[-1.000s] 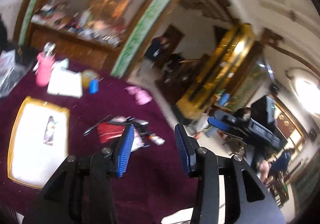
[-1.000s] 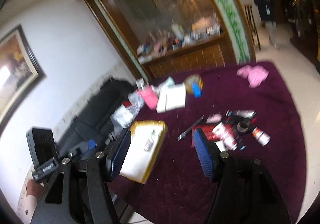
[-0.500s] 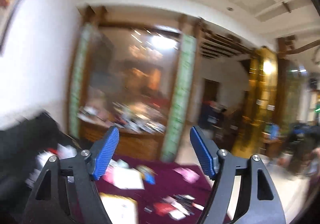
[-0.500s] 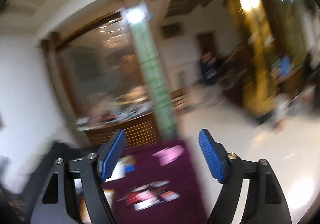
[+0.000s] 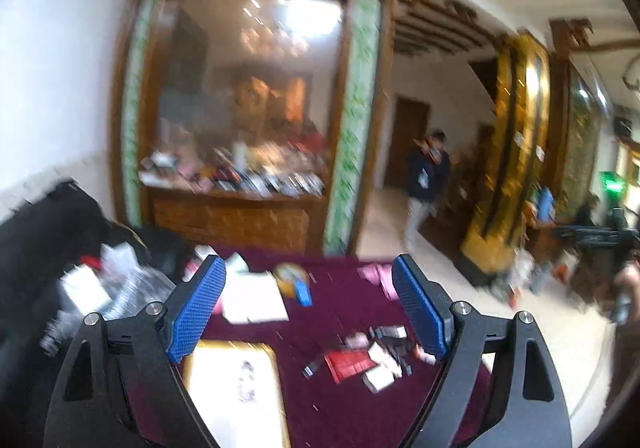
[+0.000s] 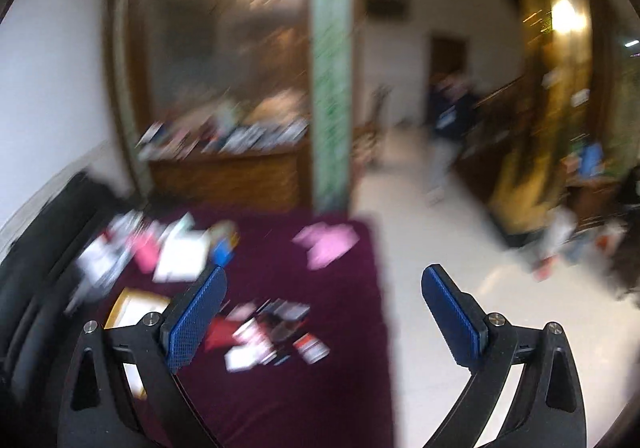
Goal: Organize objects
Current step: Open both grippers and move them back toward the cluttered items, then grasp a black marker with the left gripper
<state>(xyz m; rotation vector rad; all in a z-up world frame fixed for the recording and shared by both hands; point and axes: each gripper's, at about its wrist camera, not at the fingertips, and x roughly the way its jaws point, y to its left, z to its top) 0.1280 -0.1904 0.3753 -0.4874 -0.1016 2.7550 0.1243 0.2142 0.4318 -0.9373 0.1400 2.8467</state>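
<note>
A dark red cloth (image 5: 320,400) (image 6: 280,400) covers a low surface below both grippers. On it lies a heap of small things (image 5: 370,358) (image 6: 272,332): a red packet, white boxes, dark sticks. A gold-framed white tray (image 5: 236,388) (image 6: 132,308) lies to the left, white papers (image 5: 252,298) (image 6: 180,260) and a pink cloth (image 5: 378,274) (image 6: 326,244) farther back. My left gripper (image 5: 308,288) hangs high over the cloth, its jaws opening with nothing between them. My right gripper (image 6: 324,288) also hangs high, its jaws opening and empty.
A black bag with clear packets (image 5: 92,288) sits at the left edge. Behind the cloth stands a wooden cabinet (image 5: 232,216) with cluttered shelves. A person (image 5: 424,184) stands on the pale floor to the right, near a golden pillar (image 5: 504,176).
Both grippers swung up from the cloth to face the room, then tipped partly back down. Both pairs of jaws have spread wider. Nothing was picked up.
</note>
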